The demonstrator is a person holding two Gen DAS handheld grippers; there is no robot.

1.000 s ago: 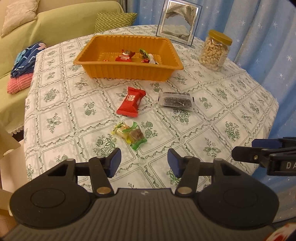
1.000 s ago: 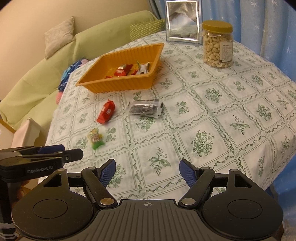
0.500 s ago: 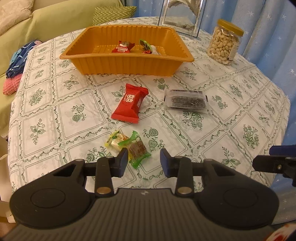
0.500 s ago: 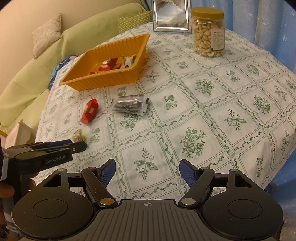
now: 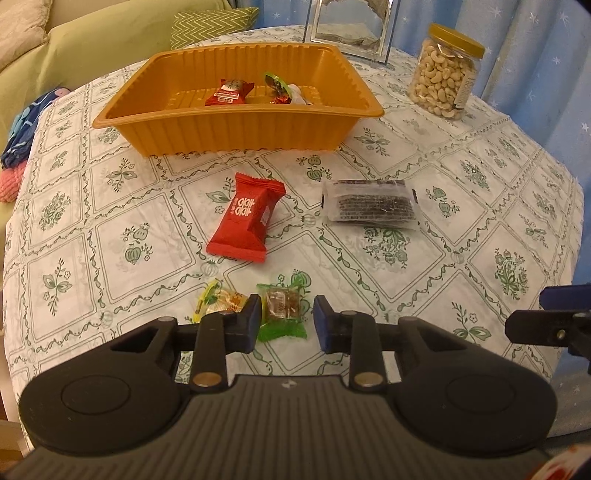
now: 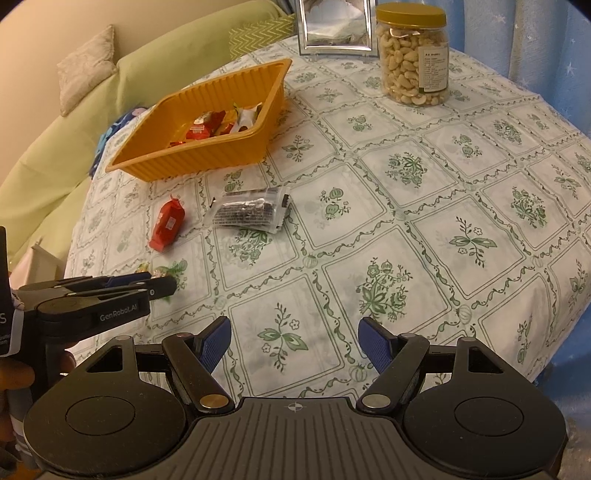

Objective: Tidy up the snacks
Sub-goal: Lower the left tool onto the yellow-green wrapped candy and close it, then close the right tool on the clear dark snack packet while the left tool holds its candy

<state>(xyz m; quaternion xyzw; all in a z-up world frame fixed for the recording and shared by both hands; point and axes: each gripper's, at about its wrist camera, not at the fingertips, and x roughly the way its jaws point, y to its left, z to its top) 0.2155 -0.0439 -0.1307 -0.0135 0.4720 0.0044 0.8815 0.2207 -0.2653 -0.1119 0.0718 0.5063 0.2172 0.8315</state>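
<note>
My left gripper point(image 5: 286, 321) is open, its fingers on either side of a green-wrapped candy point(image 5: 282, 312) on the tablecloth, with a yellow-wrapped candy point(image 5: 219, 301) just left of it. A red snack packet point(image 5: 245, 218) and a clear packet of dark snack point(image 5: 371, 205) lie farther on. The orange tray point(image 5: 236, 129) holds a few wrapped snacks point(image 5: 229, 92). My right gripper point(image 6: 293, 343) is open and empty, above the near table edge. In the right wrist view the left gripper point(image 6: 122, 288) shows at the left, with the tray point(image 6: 199, 158), red packet point(image 6: 168, 223) and clear packet point(image 6: 249, 212) beyond.
A jar of cashews point(image 5: 445, 72) and a silver picture frame point(image 5: 351, 27) stand at the back of the round table. A green sofa point(image 6: 74, 122) with cushions lies beyond the table's left side. Blue curtains hang on the right.
My left gripper has moved forward and down until its fingers flank the green candy, and its jaws have narrowed. My right gripper has drifted slightly and stays open.
</note>
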